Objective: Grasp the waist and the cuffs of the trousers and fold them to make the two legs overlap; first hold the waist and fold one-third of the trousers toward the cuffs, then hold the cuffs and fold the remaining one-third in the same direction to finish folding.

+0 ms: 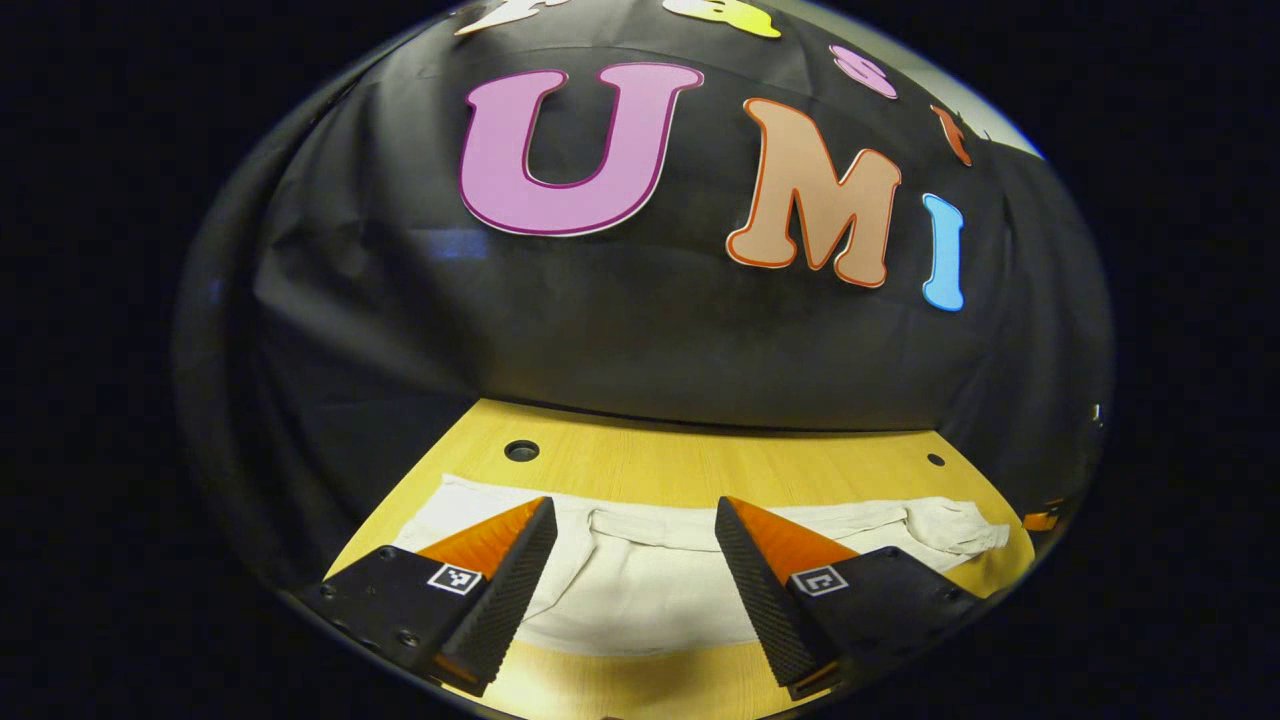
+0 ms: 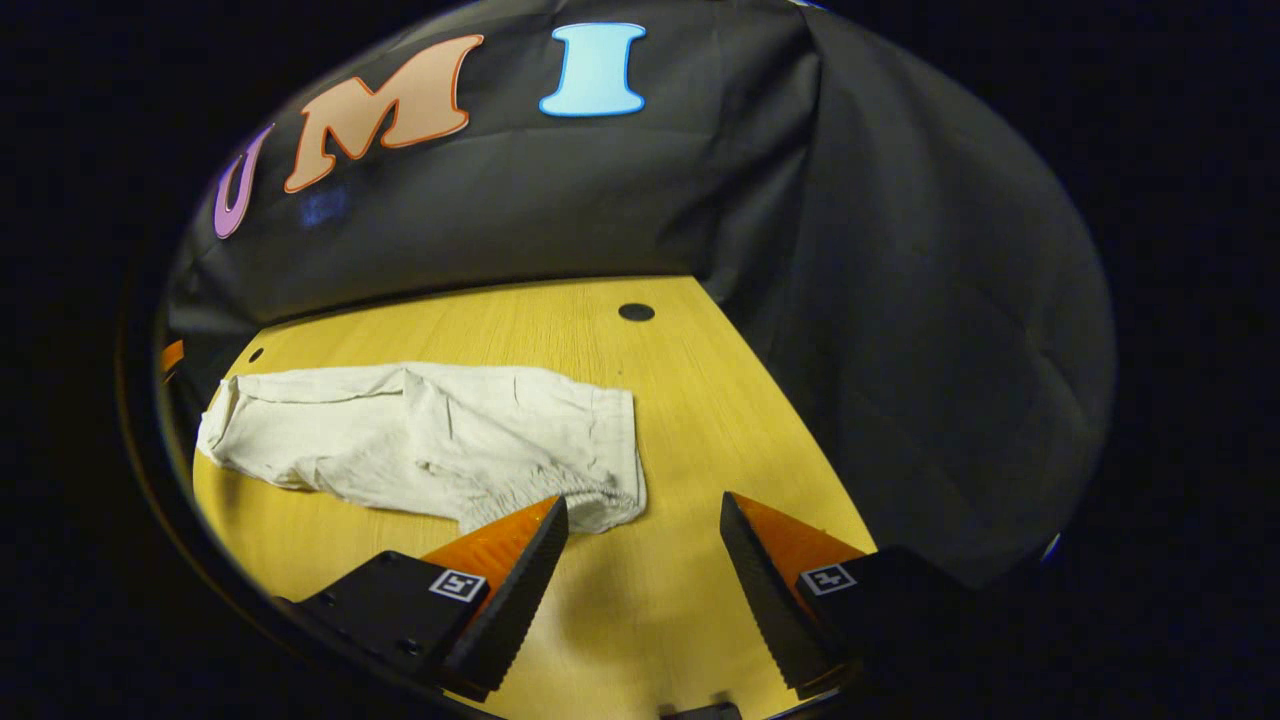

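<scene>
- left hand-held gripper [image 1: 634, 520]: jaws spread wide, holding nothing, poised above the near part of the trousers [image 1: 640, 570] in the left gripper view.
- right hand-held gripper [image 2: 643, 520]: jaws equally wide, empty, over bare table [image 2: 700, 400]; its left fingertip sits just beside the gathered end of the trousers [image 2: 430, 445].
- trousers: pale cloth lying flat and spread across the table, wrinkled, not yet folded in thirds.
- risk: the jaws may pinch only the top layer, so the legs would separate when lifted; the cause would be the loose, creased cloth.
- risk: uneven grips at waist and cuffs would skew the fold.
- surroundings: round holes [image 2: 636, 312] in the table and the booth wall [image 2: 900, 250] close behind; nothing lies on the cloth.
</scene>
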`<state>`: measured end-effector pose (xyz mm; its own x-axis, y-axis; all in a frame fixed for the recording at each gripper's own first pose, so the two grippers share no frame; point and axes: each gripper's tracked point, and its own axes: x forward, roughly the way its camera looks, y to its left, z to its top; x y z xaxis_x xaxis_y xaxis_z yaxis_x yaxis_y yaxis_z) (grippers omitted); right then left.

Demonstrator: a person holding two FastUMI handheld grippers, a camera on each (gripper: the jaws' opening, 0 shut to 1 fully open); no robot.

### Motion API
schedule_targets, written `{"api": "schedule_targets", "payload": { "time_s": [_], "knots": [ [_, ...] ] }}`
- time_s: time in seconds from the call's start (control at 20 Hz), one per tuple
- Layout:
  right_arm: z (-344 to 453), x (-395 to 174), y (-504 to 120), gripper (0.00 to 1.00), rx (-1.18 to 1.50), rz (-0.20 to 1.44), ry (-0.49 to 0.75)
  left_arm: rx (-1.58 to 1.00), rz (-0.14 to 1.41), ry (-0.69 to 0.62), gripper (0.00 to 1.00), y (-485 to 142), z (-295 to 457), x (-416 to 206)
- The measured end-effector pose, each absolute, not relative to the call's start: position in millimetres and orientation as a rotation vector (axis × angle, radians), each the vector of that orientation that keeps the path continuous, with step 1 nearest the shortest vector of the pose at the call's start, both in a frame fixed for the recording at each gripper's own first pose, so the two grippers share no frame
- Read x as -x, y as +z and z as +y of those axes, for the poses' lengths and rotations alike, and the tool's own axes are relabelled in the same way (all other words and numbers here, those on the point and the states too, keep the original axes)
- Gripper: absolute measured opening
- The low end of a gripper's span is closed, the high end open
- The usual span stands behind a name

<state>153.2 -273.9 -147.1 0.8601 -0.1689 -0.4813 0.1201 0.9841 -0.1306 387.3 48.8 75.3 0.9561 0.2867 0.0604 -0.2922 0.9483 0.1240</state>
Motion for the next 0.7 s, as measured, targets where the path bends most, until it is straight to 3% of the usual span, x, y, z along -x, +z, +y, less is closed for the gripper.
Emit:
{"api": "schedule_targets", "payload": {
  "time_s": [0.7],
  "knots": [
    [-252.1,-178.3,-189.7,0.94,-0.090,0.627,0.005,-0.228,0.061,0.373,0.95,67.9,36.5,-388.0]
  ]
}}
